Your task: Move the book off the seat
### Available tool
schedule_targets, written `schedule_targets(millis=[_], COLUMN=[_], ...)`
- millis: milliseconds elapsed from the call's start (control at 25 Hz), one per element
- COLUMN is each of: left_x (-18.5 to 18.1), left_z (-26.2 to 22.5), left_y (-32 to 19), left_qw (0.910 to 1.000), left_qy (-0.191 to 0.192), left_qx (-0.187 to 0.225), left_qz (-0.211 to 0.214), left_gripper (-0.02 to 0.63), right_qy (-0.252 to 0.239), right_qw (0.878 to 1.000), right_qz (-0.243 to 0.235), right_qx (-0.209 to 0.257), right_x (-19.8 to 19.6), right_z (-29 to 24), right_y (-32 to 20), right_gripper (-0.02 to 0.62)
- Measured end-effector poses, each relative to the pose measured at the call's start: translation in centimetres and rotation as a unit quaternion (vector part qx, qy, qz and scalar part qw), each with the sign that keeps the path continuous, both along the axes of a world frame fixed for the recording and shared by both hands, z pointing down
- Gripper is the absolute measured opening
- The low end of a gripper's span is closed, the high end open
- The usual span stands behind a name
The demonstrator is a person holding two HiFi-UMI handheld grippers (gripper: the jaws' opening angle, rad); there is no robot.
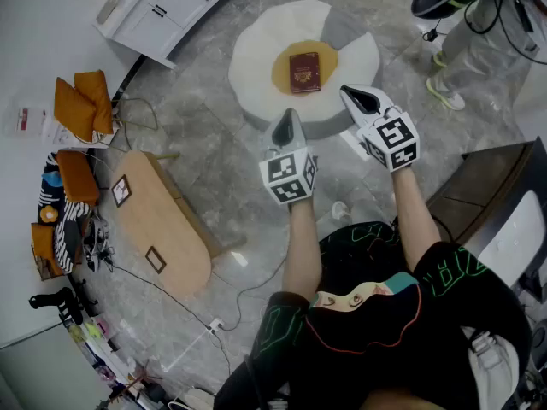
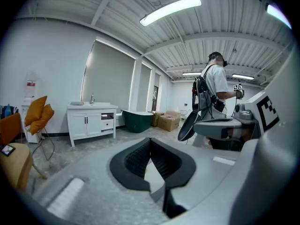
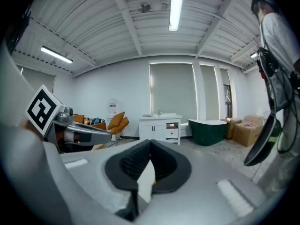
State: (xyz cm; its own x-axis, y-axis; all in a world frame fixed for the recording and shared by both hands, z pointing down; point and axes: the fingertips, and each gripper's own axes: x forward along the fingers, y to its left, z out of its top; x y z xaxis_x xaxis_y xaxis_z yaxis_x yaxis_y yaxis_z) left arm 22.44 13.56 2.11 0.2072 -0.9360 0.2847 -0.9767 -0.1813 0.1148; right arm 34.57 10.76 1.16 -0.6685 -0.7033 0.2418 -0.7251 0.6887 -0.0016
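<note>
Lying on seat (image 1: 256, 54), book (image 1: 305, 72), print illegible; left gripper (image 1: 289, 120), right gripper (image 1: 357, 97) closed, empty.

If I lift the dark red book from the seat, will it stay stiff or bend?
The book looks like a small hardcover, so probably stiff and light. It lies flat on the seat, whose centre looks soft, so getting under an edge may be hard.

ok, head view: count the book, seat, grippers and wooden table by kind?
book: 1
egg-shaped seat: 1
grippers: 2 (left gripper, right gripper)
wooden table: 1
Total: 5
</note>
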Motion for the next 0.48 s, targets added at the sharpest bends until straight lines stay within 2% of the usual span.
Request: schedule_targets(millis=[240,360,480], left_x=[0.2,-0.1,-0.5], left_z=[0.0,0.3,-0.2], left_y=[-3.3,-5.7,-8.0], left_qw=[1.0000,0.9997,0.9991], left_qy=[0.001,0.004,0.007], left_qx=[-0.005,-0.007,-0.001], left_qz=[-0.006,-0.022,-0.043], left_gripper=[0.011,0.011,0.011], right_qy=[-0.005,-0.026,-0.018], right_qw=[1.000,1.000,1.000], right_qz=[-0.003,0.001,-0.007], right_qx=[0.003,-0.002,-0.009], right_x=[0.2,0.4,0.8], right_z=[-0.6,-0.4,0.0], right_y=[-3.6,-6.3,-8.8], right_gripper=[0.003,0.003,0.003])
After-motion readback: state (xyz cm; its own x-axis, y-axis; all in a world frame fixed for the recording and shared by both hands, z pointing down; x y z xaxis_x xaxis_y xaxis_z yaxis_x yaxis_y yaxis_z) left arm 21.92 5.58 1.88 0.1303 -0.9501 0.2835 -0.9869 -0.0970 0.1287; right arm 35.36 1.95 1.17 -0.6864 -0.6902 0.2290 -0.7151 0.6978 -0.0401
